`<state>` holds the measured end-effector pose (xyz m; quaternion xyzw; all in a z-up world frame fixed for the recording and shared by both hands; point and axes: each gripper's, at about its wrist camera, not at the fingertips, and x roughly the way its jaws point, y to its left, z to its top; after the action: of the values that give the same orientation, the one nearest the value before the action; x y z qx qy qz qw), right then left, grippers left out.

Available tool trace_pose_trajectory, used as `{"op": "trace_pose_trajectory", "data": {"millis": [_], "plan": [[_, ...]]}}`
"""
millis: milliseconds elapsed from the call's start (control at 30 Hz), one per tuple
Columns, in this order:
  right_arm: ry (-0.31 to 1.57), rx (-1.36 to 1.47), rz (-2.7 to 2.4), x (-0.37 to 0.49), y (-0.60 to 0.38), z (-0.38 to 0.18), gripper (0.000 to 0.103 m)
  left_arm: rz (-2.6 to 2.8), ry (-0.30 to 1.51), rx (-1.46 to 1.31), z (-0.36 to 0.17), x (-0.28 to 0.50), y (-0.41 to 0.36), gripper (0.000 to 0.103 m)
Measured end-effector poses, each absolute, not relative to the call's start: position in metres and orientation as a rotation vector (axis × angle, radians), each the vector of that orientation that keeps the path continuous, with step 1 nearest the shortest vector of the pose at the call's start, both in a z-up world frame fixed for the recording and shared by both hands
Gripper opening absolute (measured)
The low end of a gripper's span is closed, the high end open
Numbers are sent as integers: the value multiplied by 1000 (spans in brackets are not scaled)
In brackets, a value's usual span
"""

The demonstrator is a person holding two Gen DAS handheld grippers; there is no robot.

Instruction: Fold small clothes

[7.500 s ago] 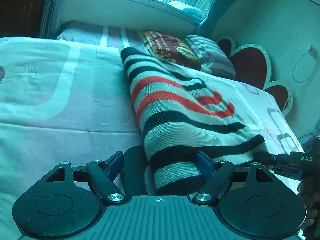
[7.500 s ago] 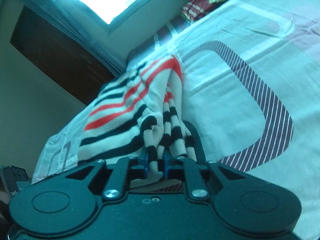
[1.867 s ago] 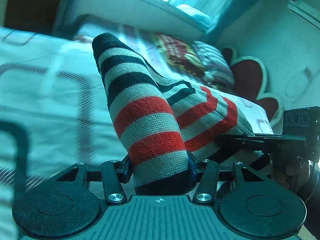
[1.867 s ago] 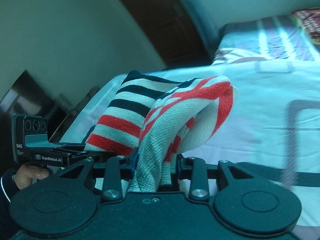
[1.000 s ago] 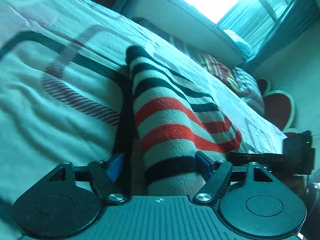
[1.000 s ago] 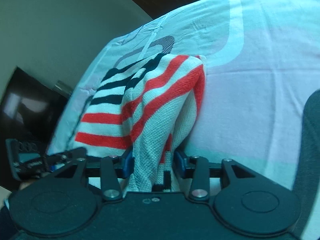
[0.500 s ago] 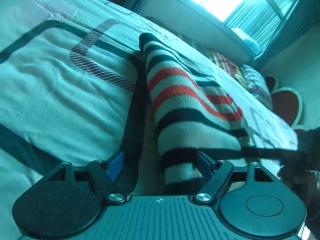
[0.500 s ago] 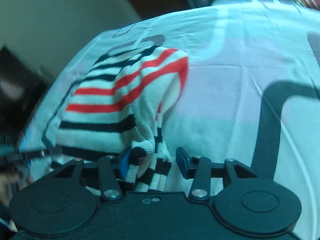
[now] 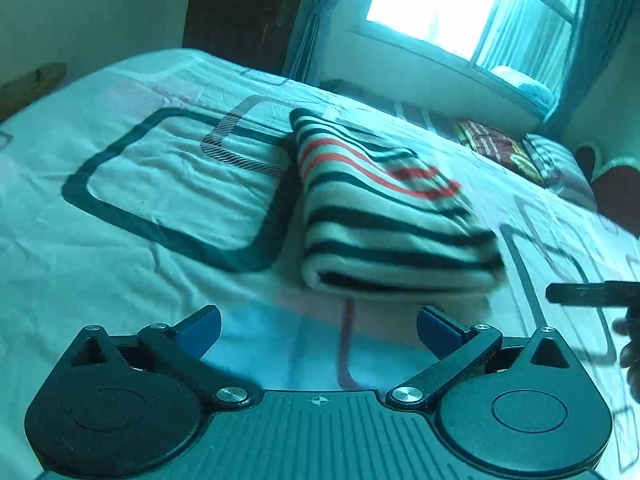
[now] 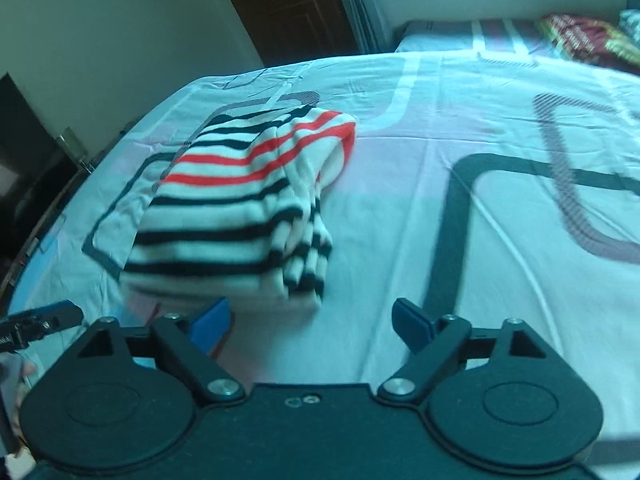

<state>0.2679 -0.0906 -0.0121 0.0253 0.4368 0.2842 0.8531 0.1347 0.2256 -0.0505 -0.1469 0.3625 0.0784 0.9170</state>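
Folded sweater [image 9: 384,216] lies on the bed [image 9: 168,184], just ahead of both spread, empty grippers: left [image 9: 319,326], right [image 10: 312,318]. Its near edge looks blurred.

Both the left gripper [image 9: 318,326] and right gripper [image 10: 312,320] have released the striped sweater [image 9: 384,216], which now lies folded on the bed [image 9: 160,184].

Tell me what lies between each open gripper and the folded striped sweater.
Nothing visible: only bare bedsheet separates the left gripper and the right gripper from the striped sweater, which lies free.
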Motion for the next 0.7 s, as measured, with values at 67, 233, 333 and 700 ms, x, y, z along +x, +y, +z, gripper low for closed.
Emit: {"op": "trace_pose_trajectory", "data": {"millis": [67,233,333,700], "plan": [[877,32,583,242,-97,-2,92,147,751,-265,-42,121,211,103],[757,-86,556,179,-104,20,93,121,705,-183,-13,92,169,103],[706,-107,512,151,-108,31,94,110,649,-205,6,75,152,103],[592,-81,503,76,-127,79,94,149,491,-130,62,-9,114,103]]}}
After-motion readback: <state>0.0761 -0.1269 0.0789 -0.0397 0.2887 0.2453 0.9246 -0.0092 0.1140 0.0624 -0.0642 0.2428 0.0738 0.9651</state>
